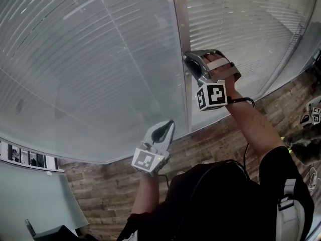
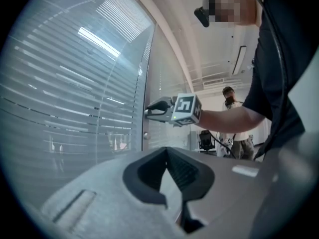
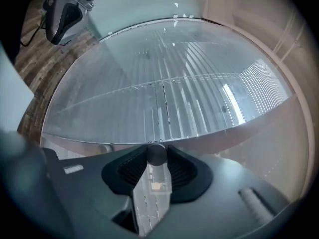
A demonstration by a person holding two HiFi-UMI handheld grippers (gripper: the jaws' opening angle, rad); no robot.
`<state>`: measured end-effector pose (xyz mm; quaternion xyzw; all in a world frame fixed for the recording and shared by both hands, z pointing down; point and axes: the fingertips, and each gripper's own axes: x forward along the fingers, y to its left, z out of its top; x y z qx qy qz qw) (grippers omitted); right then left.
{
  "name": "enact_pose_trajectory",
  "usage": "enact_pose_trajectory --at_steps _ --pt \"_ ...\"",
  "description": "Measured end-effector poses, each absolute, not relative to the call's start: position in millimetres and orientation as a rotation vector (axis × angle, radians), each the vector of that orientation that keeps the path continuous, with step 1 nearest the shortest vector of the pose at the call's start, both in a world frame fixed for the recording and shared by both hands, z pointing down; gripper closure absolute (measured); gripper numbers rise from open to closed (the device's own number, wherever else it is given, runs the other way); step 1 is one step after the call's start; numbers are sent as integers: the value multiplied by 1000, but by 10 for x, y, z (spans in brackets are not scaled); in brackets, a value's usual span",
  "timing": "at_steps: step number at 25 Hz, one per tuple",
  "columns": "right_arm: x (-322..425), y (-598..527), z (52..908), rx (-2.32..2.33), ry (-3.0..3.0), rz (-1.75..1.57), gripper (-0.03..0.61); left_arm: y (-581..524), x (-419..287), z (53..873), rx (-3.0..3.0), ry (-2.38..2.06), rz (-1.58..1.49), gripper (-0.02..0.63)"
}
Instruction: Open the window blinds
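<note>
White slatted blinds hang shut behind the glass panes of a wall. On the upright frame between two panes sits a small dark round knob. My right gripper is raised against this frame and shut on the knob, which sits between its fingertips in the right gripper view. From the left gripper view the right gripper reaches level to the frame. My left gripper hangs lower, in front of the left pane, shut and holding nothing. The head view hides the knob behind the right gripper.
A second small round knob sits on the frame just below the gripped one. The floor is wood-patterned planks. Another person and an office chair stand farther along the wall. Loose gear lies at the right.
</note>
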<state>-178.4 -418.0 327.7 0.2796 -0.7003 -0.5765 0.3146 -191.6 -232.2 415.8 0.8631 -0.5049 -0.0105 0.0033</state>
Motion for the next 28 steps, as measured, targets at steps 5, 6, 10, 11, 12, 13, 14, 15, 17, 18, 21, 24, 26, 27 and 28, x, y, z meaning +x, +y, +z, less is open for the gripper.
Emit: enact_pose_trajectory --at_steps 5,6,10,11,12,13,14,15,17,18,21,24,26,27,28 --pt "-1796 -4169 3268 745 -1867 -1511 448 -2343 -1882 4130 2720 -1581 -25 609" --pt "-1792 -4167 3269 748 -1874 -1506 448 -2344 -1870 4128 2724 -1579 -23 609" --pt "-1785 -4165 3265 772 -1922 -1468 448 -2342 -1867 4123 2728 -1577 -16 609" --pt "-1783 -4172 3253 784 -1942 -1451 448 -2344 -1874 4119 2728 -1578 -15 609" --pt "-1779 -4183 3237 800 -1966 -1431 448 -2348 -1881 4114 2729 -1580 -15 609" --pt "-1777 -4190 3222 816 -1991 -1407 448 -2346 -1891 4113 2730 -1580 -16 610" --pt "-1780 -4192 3218 833 -2016 -1383 448 -2334 -1907 4121 2728 -1580 -13 609" --pt "-1788 -4189 3221 850 -2038 -1359 448 -2318 -1931 4135 2727 -1579 -6 610" --pt "-1797 -4191 3223 889 -2066 -1320 448 -2292 -1978 4151 2732 -1570 7 609" --pt "-1789 -4193 3216 910 -2076 -1301 448 -2280 -1988 4140 2739 -1564 4 609" --pt "-1767 -4179 3154 984 -2143 -1219 448 -2212 -2024 4086 2761 -1544 -5 610" --pt "-1770 -4166 3161 1023 -2230 -1105 448 -2147 -2111 4097 2769 -1522 15 609" --pt "-1765 -4184 3156 1053 -2281 -1027 448 -2119 -2145 4117 2780 -1499 23 609" --pt "-1760 -4200 3152 1071 -2303 -988 448 -2102 -2155 4117 2788 -1490 19 609" --pt "-1755 -4215 3149 1089 -2328 -943 448 -2079 -2166 4106 2793 -1485 10 610"
